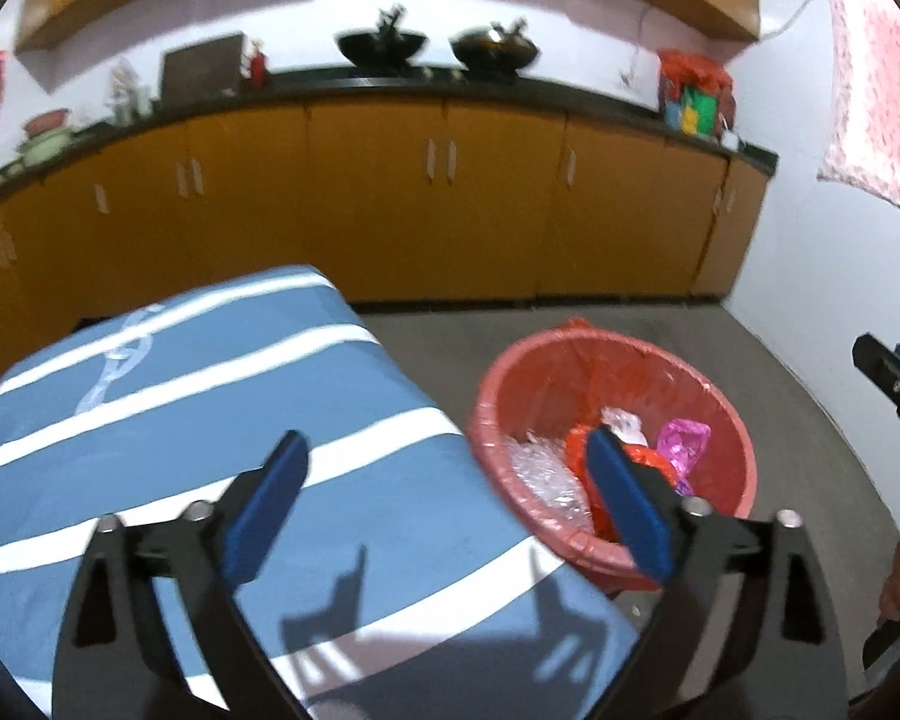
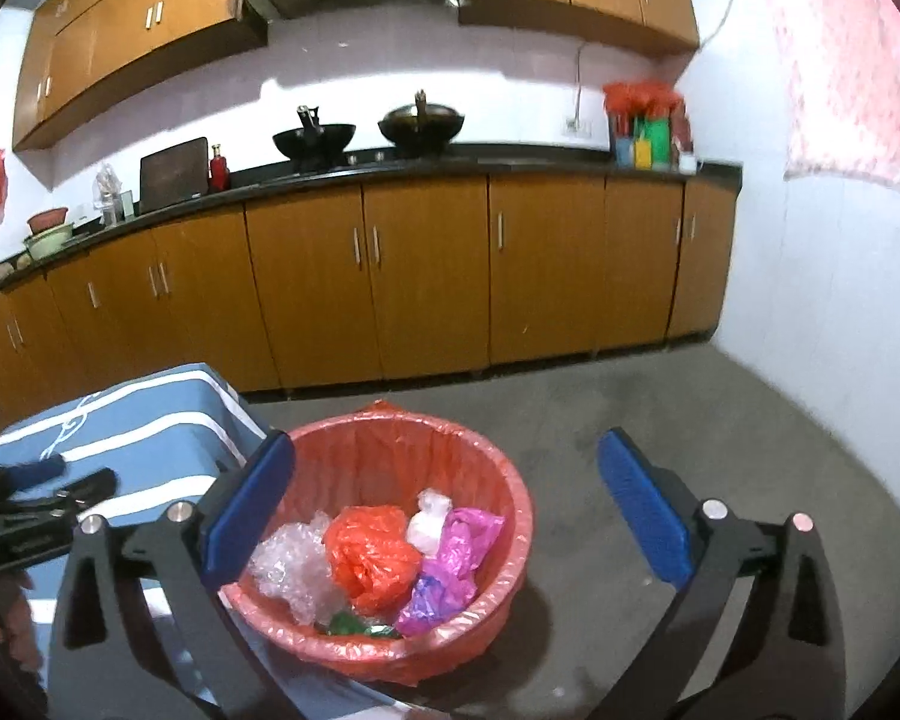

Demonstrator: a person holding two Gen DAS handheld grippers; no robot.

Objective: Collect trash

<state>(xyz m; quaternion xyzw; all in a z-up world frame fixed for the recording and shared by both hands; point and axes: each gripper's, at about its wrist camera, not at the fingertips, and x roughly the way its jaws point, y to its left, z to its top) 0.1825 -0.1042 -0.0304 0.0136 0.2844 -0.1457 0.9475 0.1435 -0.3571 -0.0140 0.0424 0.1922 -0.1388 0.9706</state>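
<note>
A red basin lined with a red plastic bag (image 1: 714,396) (image 2: 498,480) stands on the floor beside the table. It holds crumpled trash: a red bag (image 2: 369,558), clear plastic wrap (image 2: 294,570), a pink bag (image 2: 450,564), a white wad (image 2: 429,519) and a green scrap (image 2: 354,624). My left gripper (image 1: 444,480) is open and empty above the table's corner, next to the basin. My right gripper (image 2: 444,498) is open and empty above the basin. The left gripper also shows in the right wrist view (image 2: 42,492), and the right gripper shows in the left wrist view (image 1: 894,384).
A table with a blue, white-striped cloth (image 1: 180,384) (image 2: 150,432) is left of the basin. Brown kitchen cabinets (image 2: 426,276) with a dark counter run along the back, with two woks (image 2: 420,120) on the stove. A white wall (image 2: 810,300) is at the right. Grey floor (image 2: 690,420) surrounds the basin.
</note>
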